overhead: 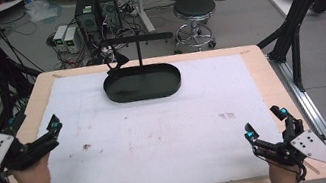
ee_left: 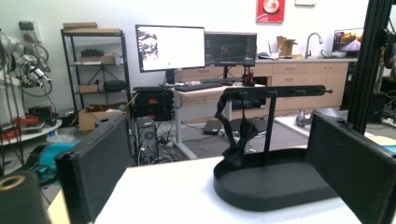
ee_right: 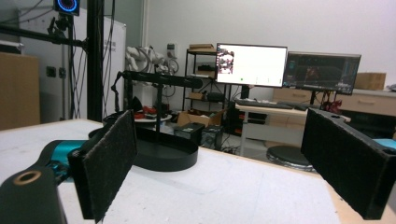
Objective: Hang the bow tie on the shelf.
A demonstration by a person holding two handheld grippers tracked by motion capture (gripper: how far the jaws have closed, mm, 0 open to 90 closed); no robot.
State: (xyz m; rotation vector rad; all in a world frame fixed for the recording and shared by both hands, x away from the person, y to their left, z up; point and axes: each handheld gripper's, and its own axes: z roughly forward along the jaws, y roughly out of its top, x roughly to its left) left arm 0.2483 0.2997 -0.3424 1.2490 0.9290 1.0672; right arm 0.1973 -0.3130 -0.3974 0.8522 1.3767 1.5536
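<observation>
Black oval tray with its T-bar stand sits far from my left gripper and right gripper, both wide open, empty; a careless reach could topple it

Black stand, white table

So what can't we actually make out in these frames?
- Dark strap-like item hanging from the black T-bar stand with oval tray: too small in the high view, dark-on-dark in the left gripper view.
- Small marks on the white tabletop: blurred.
- Person's forearms: cut by the bottom edge.
</observation>
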